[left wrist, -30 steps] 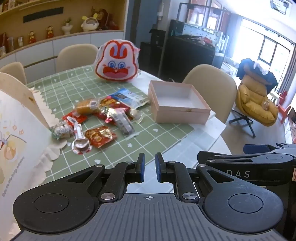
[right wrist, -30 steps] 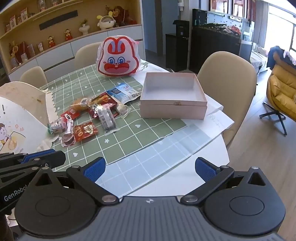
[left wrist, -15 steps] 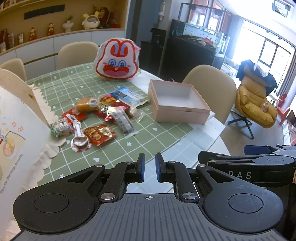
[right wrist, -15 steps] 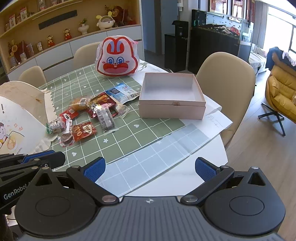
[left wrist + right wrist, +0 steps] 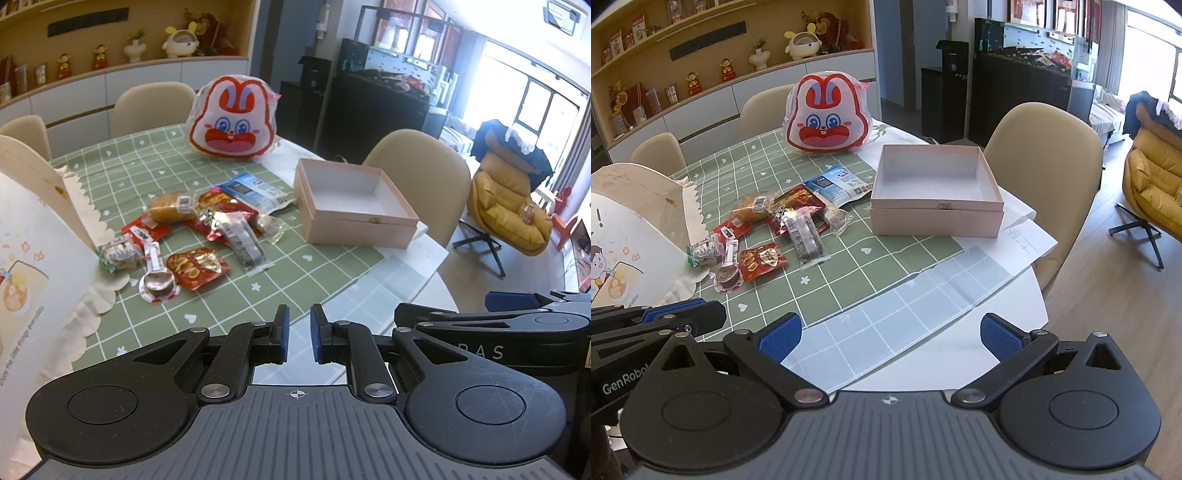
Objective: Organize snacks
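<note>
Left of the open pale-pink cardboard box (image 5: 936, 201), a heap of small foil and plastic snack packets (image 5: 775, 229) lay on the green checked tablecloth (image 5: 849, 273). Behind the box's left corner stood a red-and-white rabbit-face bag (image 5: 827, 114). Nearer than the box, the left gripper (image 5: 297, 334) was almost closed on nothing; the right gripper (image 5: 890, 336) gaped wide, empty.

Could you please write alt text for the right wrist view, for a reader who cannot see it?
The right gripper hangs open and empty over the near edge of a table with a green checked cloth. Ahead, an empty pink box sits to the right of a scatter of wrapped snacks. A rabbit-face bag stands behind them.
</note>
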`<action>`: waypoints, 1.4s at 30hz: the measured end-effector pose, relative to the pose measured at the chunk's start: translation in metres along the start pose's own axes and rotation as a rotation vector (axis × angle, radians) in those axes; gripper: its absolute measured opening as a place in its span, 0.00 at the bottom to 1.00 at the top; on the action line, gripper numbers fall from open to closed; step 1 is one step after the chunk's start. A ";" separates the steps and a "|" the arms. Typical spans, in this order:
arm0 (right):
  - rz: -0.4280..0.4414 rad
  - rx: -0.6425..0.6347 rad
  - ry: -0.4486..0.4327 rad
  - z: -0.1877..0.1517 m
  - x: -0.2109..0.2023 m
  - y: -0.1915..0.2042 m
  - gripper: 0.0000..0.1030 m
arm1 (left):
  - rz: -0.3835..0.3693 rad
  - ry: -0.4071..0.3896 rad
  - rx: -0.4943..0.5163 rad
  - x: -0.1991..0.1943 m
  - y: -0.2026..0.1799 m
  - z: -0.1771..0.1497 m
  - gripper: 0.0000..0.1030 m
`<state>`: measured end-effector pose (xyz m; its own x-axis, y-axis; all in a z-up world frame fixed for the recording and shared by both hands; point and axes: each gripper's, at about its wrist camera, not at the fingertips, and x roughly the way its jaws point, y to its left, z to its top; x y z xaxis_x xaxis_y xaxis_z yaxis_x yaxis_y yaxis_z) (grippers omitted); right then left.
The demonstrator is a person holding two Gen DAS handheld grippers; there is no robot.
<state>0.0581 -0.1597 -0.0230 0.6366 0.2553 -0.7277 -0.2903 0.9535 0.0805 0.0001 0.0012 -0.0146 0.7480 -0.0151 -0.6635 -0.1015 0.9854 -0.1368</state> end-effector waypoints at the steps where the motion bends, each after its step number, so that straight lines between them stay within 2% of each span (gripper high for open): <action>1: -0.001 0.001 0.001 0.000 0.001 0.000 1.00 | -0.001 0.000 0.000 -0.001 -0.001 0.000 0.16; 29: -0.007 0.008 0.015 0.001 0.006 -0.002 1.00 | -0.006 0.024 -0.026 0.006 0.004 0.001 0.16; 42: -0.017 -0.005 0.030 0.014 0.021 -0.003 1.00 | -0.023 0.046 -0.064 0.028 0.014 0.013 0.16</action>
<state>0.0824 -0.1548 -0.0294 0.6194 0.2344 -0.7493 -0.2835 0.9568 0.0650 0.0282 0.0165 -0.0248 0.7201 -0.0468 -0.6923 -0.1277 0.9717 -0.1985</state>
